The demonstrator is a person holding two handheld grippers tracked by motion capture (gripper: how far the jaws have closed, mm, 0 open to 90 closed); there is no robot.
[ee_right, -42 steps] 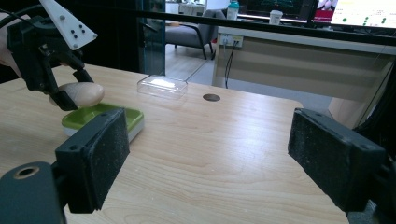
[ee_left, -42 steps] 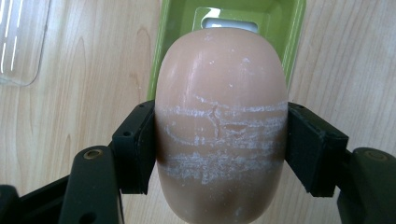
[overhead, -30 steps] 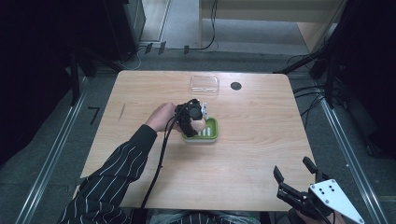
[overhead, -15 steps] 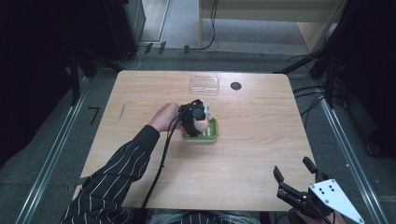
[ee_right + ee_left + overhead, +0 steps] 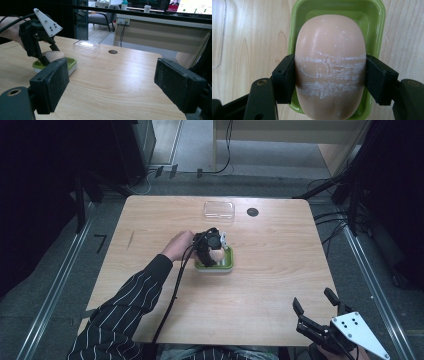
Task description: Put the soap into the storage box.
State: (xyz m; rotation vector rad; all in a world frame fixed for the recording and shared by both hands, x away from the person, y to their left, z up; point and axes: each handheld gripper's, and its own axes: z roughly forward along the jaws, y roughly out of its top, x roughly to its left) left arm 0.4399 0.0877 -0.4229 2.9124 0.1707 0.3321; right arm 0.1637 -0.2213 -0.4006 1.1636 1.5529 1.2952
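one soap bar (image 5: 329,67) sits clamped between my left gripper (image 5: 329,80) jaws, right over the green dish (image 5: 377,30). next i lower it in gently. my right gripper (image 5: 110,85) hangs open, well off.

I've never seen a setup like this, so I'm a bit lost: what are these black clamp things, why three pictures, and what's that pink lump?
No robot here: a person holds a hand-held gripper, a two-jaw clamp, in each hand. The high view looks down on the wooden table. The other two pictures come from cameras riding on each clamp, looking along its jaws. The left hand-held gripper is shut on a pink bar of soap over a green soap dish. The right hand-held gripper waits open at the table's near edge. Farther back lie a clear plastic lid and a small dark round spot.
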